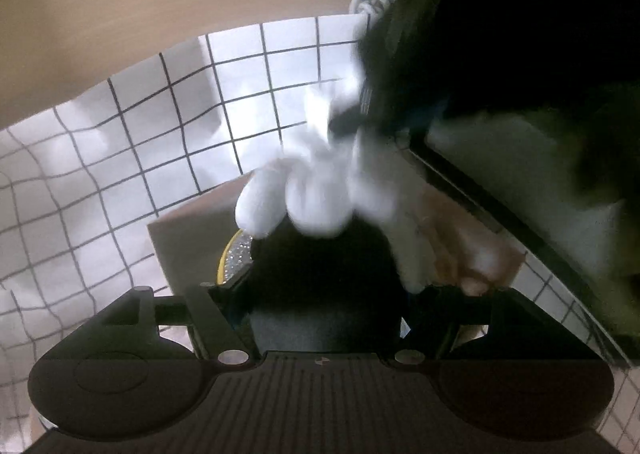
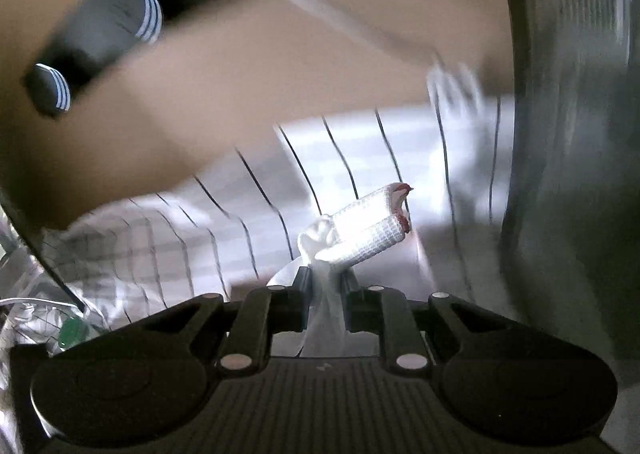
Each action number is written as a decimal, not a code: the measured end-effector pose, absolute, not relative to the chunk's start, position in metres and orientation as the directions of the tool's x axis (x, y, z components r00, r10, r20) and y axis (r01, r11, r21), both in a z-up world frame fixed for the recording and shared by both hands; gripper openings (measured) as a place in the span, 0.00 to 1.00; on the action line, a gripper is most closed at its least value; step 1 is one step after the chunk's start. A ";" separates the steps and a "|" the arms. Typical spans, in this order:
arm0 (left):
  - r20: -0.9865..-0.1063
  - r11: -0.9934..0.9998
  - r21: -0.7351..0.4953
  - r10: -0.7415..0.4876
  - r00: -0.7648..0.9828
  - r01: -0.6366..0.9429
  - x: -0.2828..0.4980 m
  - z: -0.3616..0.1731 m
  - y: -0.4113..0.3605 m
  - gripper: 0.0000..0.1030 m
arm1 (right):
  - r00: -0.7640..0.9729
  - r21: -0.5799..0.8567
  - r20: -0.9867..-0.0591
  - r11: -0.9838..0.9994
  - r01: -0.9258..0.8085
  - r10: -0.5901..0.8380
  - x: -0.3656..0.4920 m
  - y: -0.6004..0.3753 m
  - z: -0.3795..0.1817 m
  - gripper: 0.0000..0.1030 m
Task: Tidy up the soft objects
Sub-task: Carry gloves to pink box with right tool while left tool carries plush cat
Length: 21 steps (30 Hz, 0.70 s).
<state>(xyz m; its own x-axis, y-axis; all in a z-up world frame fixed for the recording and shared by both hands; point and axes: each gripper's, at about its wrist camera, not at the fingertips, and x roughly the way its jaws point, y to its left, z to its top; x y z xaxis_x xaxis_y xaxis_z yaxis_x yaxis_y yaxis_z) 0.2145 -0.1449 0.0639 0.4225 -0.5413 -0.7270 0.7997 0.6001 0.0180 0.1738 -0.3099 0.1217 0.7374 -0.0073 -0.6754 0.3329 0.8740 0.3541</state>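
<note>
Near: our right gripper (image 2: 325,286), jaws nearly together, is clamped on a white waffle-knit sock (image 2: 360,225) with a red edge, which sticks out over the grid-patterned cloth (image 2: 360,149). Our left gripper (image 1: 320,294) has its jaws spread wide; whether they press the dark item (image 1: 320,274) between them we cannot tell. Beyond it a gloved hand (image 1: 304,193) reaches in. Far: dark striped socks (image 2: 112,25) lie on the floor. We judge a firm pinch and a slow lowering best.
</note>
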 end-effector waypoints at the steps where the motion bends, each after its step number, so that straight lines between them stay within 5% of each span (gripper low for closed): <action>1: -0.725 0.595 0.030 -0.540 0.427 0.803 0.215 0.064 -0.145 0.75 | 0.713 0.364 -0.701 0.862 0.351 0.006 0.178 -0.314 0.111 0.15; 11: -0.702 0.624 0.005 -0.555 0.447 0.781 0.216 0.093 -0.112 0.75 | 0.585 0.257 -0.810 0.870 0.420 -0.043 0.190 -0.317 0.070 0.18; 17: -0.644 0.678 -0.020 -0.571 0.509 0.735 0.208 0.118 -0.093 0.72 | 0.673 0.444 -0.733 0.819 0.363 0.099 0.168 -0.325 0.092 0.29; 21: -0.603 0.706 -0.085 -0.598 0.528 0.703 0.209 0.133 -0.083 0.71 | 0.683 0.407 -0.726 0.851 0.331 0.082 0.157 -0.318 0.103 0.36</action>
